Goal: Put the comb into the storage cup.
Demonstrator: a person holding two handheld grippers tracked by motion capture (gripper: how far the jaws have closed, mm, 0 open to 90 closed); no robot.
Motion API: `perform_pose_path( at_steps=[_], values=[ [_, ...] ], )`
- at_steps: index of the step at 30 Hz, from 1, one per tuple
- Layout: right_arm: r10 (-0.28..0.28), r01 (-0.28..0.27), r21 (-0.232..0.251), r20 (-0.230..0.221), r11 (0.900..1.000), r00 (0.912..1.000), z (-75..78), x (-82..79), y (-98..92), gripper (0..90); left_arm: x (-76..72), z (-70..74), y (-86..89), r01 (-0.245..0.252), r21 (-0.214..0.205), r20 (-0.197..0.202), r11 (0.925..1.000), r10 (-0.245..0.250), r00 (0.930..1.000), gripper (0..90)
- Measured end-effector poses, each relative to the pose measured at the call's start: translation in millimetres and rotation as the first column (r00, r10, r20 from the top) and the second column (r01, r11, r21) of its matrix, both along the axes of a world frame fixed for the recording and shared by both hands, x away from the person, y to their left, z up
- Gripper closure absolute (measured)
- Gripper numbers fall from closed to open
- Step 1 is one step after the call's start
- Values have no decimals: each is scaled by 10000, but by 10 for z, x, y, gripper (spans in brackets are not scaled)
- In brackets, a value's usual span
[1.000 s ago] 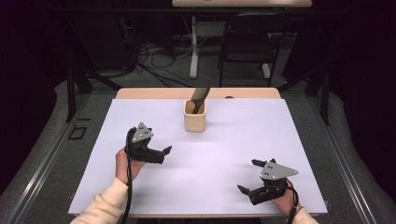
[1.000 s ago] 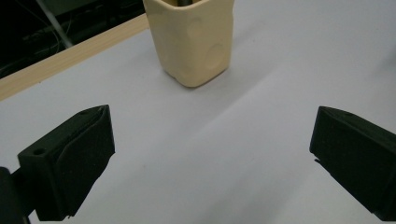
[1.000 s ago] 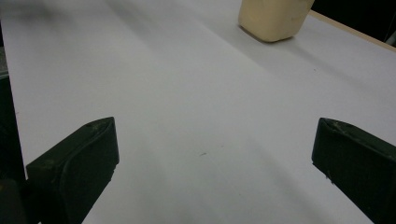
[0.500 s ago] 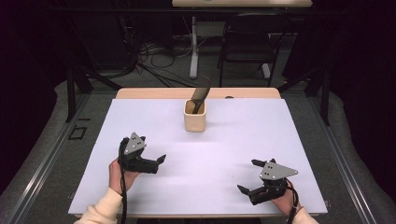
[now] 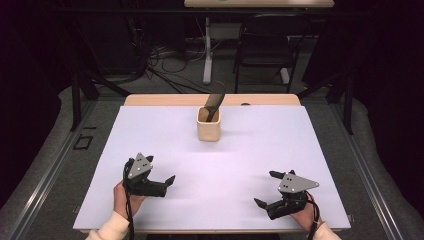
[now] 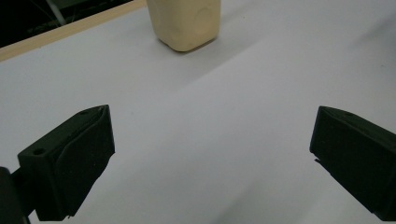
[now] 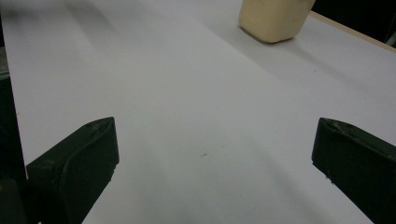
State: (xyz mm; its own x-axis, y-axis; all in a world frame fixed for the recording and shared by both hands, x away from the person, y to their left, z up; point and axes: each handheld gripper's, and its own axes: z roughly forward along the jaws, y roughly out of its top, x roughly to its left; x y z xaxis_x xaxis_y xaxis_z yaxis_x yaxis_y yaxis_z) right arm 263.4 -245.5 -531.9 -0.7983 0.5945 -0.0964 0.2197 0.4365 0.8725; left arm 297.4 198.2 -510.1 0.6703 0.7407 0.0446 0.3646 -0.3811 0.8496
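Observation:
A cream cup stands at the table's far middle, with a dark utensil leaning out of it. My left gripper is held low over the near left of the white table, open, with nothing between its jaws. In the left gripper view the cup is far ahead of the gripper, and bare table lies between the spread jaws. My right gripper rests near the front right edge, also open and empty. The right gripper view has the cup at the top right, well beyond that gripper.
A strip of wooden tabletop shows along the far edge of the white sheet. Beyond the table are a dark chair, a white stand and cables on the floor. A hand and a pale sleeve come in at the bottom left.
My left gripper has drawn back toward the near edge and dropped lower, still open. The right gripper and the cup have stayed where they were.

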Motion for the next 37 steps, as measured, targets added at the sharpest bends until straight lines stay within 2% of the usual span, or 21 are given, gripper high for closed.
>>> perform_pose_path(
  at_steps=[10, 16, 20, 26, 32, 37],
  values=[
    [-18, 18, -1, -18, 10000, 10000, -1, 0, 0, 1, -180, -82, 79, 42, -134, 58, 9999, -41, 10000, 0],
    [-23, 23, -18, -13, 10000, 10000, -1, 2, 2, 1, -261, -112, 102, 173, -223, 297, 9996, -167, 9994, 0],
    [-37, 37, -22, -30, 10000, 10000, -3, 1, 1, 1, -320, -138, 124, 194, -254, 265, 9995, -187, 9995, 0],
    [-24, 24, -22, -26, 10000, 10000, -3, 1, 0, 1, -436, -153, 190, 28, -363, 356, 9993, -15, 9994, 0],
    [5, -5, 8, 6, 10000, 10000, 2, -6, 7, 1, -448, -152, 223, 27, -384, 411, 9993, -11, 9992, 0],
    [-16, 16, -23, -32, 10000, 10000, -7, 3, 10, 1, -412, -178, 204, 188, -259, 164, 9995, -184, 9997, 0]
  ],
)
